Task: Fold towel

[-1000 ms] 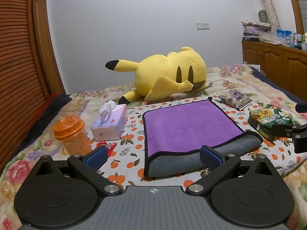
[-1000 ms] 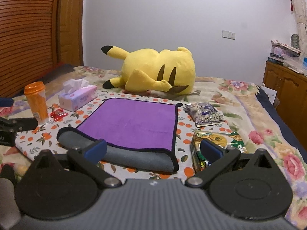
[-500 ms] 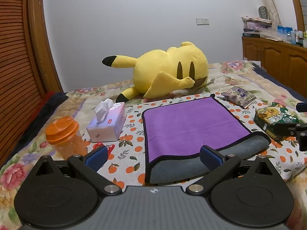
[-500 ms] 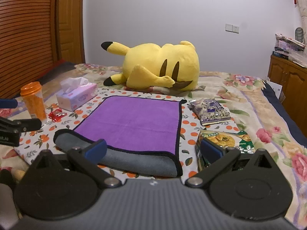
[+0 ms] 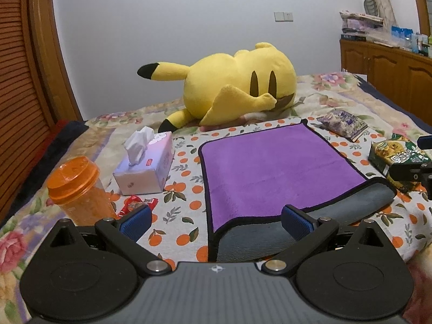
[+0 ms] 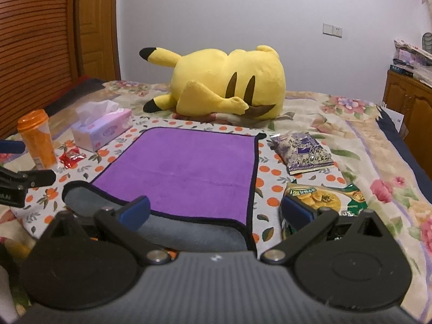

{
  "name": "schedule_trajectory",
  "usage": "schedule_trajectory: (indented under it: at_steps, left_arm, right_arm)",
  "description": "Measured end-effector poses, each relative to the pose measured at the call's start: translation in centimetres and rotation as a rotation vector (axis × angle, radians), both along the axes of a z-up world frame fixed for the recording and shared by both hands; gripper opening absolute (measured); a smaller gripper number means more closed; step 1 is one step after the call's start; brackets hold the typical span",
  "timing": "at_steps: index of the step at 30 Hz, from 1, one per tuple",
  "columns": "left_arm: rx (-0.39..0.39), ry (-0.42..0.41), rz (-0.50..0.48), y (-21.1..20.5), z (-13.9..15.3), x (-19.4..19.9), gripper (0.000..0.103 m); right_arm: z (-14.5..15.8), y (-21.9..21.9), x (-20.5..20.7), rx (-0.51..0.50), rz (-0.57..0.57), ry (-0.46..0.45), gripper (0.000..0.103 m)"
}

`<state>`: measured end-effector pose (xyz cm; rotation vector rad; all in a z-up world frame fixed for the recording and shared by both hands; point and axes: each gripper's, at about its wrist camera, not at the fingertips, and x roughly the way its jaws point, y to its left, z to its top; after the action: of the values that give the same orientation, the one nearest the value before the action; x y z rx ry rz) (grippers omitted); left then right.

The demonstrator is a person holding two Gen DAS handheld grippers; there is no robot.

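Observation:
A purple towel (image 5: 272, 167) with a grey underside and black hem lies folded on the orange-patterned cloth on the bed; its grey fold faces me along the near edge. It also shows in the right wrist view (image 6: 189, 167). My left gripper (image 5: 216, 220) is open and empty just before the towel's near left corner. My right gripper (image 6: 216, 212) is open and empty just before the towel's near right corner. Each gripper shows at the edge of the other's view.
A yellow plush toy (image 5: 237, 89) lies behind the towel. A tissue box (image 5: 147, 164), an orange cup (image 5: 78, 189) and a red wrapper (image 5: 135, 202) sit left. Snack bags (image 6: 302, 152) (image 6: 326, 202) lie right. Wooden cabinets (image 5: 391, 64) stand far right.
Both grippers have pulled back and lowered slightly, staying open. The towel has not moved.

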<state>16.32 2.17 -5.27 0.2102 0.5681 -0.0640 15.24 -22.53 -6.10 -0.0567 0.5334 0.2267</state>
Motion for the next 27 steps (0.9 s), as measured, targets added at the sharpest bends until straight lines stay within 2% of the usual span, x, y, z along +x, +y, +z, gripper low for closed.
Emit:
schedule_trajectory:
  at_steps: [15, 26, 27]
  left_arm:
    - [-0.032, 0.092, 0.003, 1.7, -2.2, 3.6, 0.101]
    - [-0.095, 0.172, -0.022, 2.4, -3.5, 5.3, 0.082]
    - [-0.095, 0.177, -0.025, 2.4, -3.6, 5.3, 0.081]
  right_arm:
    - [-2.3, -0.1, 2.8, -0.031, 0.023, 0.098, 0.103]
    - [-3.5, -0.6, 4.4, -0.009, 0.033, 0.174, 0.102]
    - [-3.6, -0.7, 4.5, -0.005, 0.032, 0.179, 0.098]
